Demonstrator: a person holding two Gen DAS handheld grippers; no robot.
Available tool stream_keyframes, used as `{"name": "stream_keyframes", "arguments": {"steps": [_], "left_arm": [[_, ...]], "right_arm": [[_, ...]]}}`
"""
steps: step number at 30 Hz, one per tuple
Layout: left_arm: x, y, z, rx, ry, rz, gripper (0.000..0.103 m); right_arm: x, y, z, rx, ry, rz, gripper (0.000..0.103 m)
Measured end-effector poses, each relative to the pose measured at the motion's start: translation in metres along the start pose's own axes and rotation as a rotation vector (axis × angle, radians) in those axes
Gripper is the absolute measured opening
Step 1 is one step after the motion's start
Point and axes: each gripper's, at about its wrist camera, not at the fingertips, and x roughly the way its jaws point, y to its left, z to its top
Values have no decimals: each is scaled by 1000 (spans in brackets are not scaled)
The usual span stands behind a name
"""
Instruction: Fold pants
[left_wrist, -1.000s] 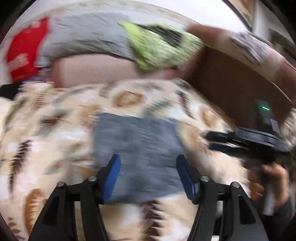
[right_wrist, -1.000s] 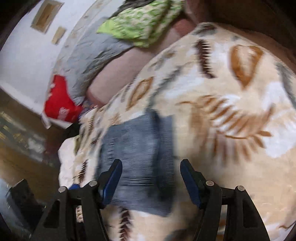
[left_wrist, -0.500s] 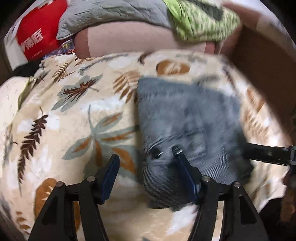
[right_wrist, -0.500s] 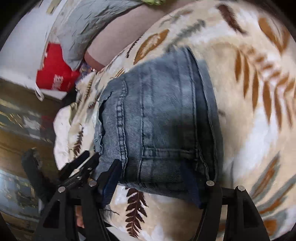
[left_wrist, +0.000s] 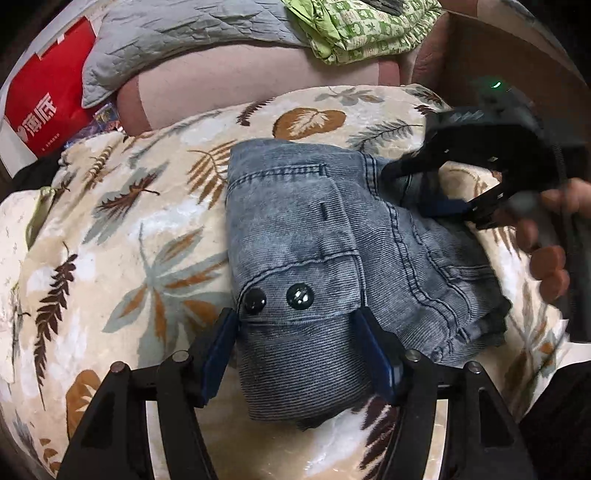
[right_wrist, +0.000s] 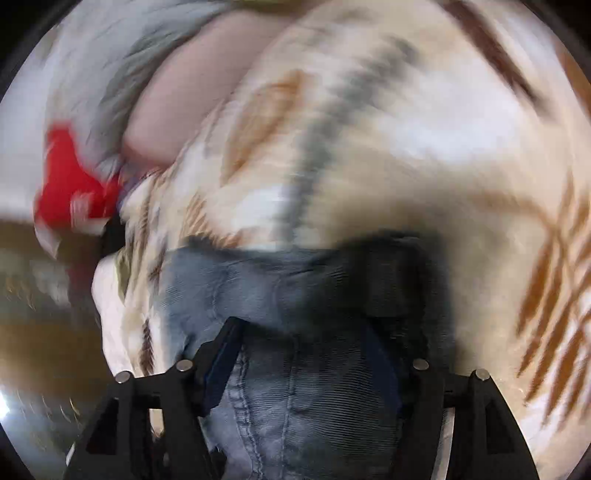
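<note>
Straddling folded pants (left_wrist: 332, 236) w/ left claw (left_wrist: 295, 343) spread; right claw (right_wrist: 306, 354) spread too, over denim.

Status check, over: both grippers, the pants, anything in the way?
Left gripper open, straddling near end of folded pants. Right gripper open, over their far side. Pants on leaf-print blanket. Nothing in the way.

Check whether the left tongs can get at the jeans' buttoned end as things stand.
Probably yes: the left tongs stand open astride the jeans by the buttons, with nothing between; the right tongs work the far edge.
</note>
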Motion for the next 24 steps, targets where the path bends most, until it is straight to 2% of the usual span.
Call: {"name": "stream_keyframes", "arguments": {"steps": [3, 6, 8, 10, 11, 12, 14, 20, 24], "left_arm": [[0, 2, 0, -11, 1, -11, 67], [-7, 8, 1, -48, -6, -46, 67], [-10, 9, 1, -63, -9, -54, 67], [-10, 8, 0, -69, -6, -66, 67], [-9, 6, 0, -62, 0, -65, 67], [-9, 5, -2, -54, 1, -52, 67], [-10, 6, -3, -56, -4, -51, 67], [-21, 13, -3, -87, -7, -42, 67], [-22, 15, -6, -98, -1, -36, 67]], "right_arm": [[-10, 24, -4, -88, 13, -41, 70], [-27, 54, -3, -192, -43, 14, 70], [-24, 53, -2, -201, -55, -41, 73], [0, 27, 1, -158, 8, -153, 75], [10, 18, 0, -139, 24, -148, 75], [7, 21, -4, -163, -13, -140, 75], [0, 34, -8, -190, -5, -144, 75], [-42, 65, -36, -311, -73, -133, 75], [-64, 54, -69, -349, -54, -116, 75]]}}
